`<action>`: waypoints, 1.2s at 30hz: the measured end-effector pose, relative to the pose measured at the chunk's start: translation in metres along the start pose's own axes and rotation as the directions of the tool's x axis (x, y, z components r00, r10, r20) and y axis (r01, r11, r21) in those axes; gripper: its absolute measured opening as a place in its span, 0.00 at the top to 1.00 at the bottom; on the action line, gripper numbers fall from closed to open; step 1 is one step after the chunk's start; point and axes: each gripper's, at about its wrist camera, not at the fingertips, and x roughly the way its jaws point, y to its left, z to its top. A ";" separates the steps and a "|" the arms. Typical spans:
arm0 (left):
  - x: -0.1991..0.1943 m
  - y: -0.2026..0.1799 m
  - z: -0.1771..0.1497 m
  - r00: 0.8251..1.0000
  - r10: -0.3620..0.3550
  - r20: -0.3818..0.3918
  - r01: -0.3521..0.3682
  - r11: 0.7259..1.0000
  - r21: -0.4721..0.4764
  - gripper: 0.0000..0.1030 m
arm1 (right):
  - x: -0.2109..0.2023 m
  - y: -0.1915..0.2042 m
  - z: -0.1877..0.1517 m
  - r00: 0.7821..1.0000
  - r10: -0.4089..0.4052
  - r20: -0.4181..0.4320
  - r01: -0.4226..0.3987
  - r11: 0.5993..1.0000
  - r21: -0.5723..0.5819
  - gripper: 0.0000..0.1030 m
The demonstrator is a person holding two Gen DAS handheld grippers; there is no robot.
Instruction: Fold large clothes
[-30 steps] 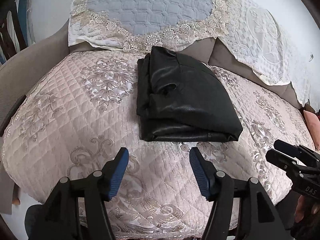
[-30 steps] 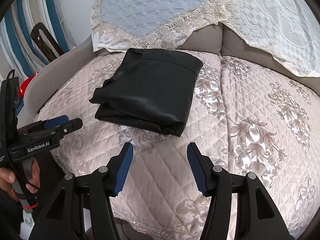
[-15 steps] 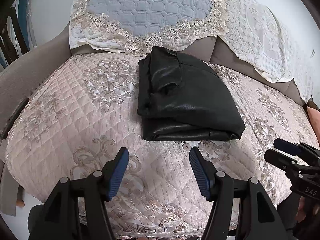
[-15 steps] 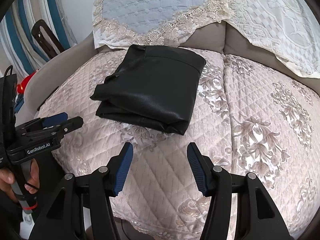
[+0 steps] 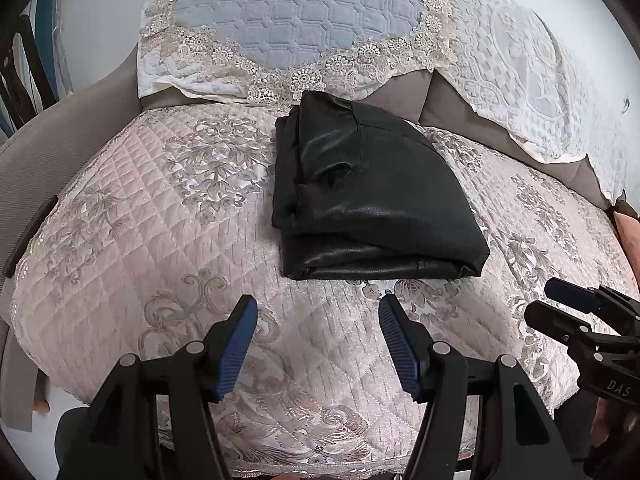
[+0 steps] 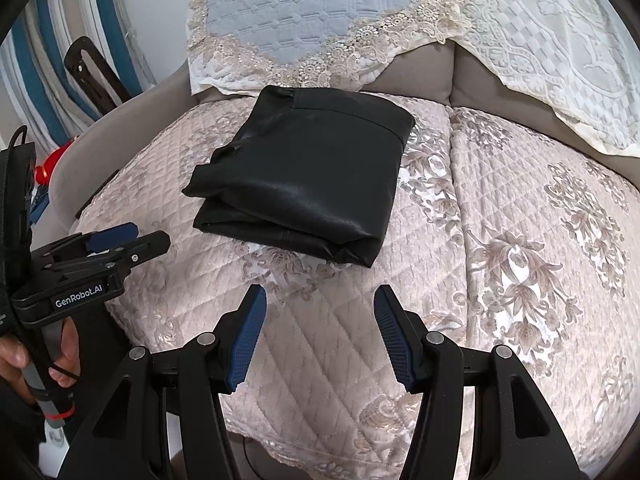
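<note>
Lying folded on quilted sofa cover (image 5: 132, 216), black garment (image 5: 372, 200) sits centre frame, above both grippers, long axis up-frame toward backrest. Left gripper (image 5: 316, 344) jaws spread, empty; right gripper (image 6: 320, 334) likewise. Neither clearly nearer; fold looks complete.

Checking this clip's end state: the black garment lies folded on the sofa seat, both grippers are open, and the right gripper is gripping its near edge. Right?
Not quite. The right gripper grips nothing: the right wrist view shows it hovering short of the black garment. The garment does lie folded on the sofa seat, and the left gripper is open too.
</note>
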 end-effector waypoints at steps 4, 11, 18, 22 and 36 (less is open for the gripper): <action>-0.001 -0.001 0.000 1.000 0.002 -0.001 -0.002 1.000 0.005 0.37 | 0.000 0.001 0.000 1.000 0.003 0.001 -0.003 1.000 0.000 0.45; -0.002 -0.002 -0.001 1.000 0.003 0.001 -0.003 1.000 0.009 0.37 | 0.000 0.001 0.000 1.000 0.002 0.002 -0.002 1.000 -0.002 0.45; -0.003 -0.003 -0.001 1.000 0.003 0.001 -0.003 1.000 0.010 0.37 | -0.002 0.003 0.000 1.000 0.004 0.001 -0.004 1.000 -0.004 0.45; -0.003 -0.003 -0.002 1.000 0.001 -0.002 -0.001 1.000 0.008 0.37 | -0.002 0.004 0.000 1.000 0.004 0.000 -0.004 1.000 -0.004 0.45; -0.002 -0.003 -0.002 1.000 0.014 -0.001 -0.014 1.000 0.009 0.37 | -0.002 0.005 0.001 1.000 0.005 0.000 -0.005 1.000 -0.004 0.45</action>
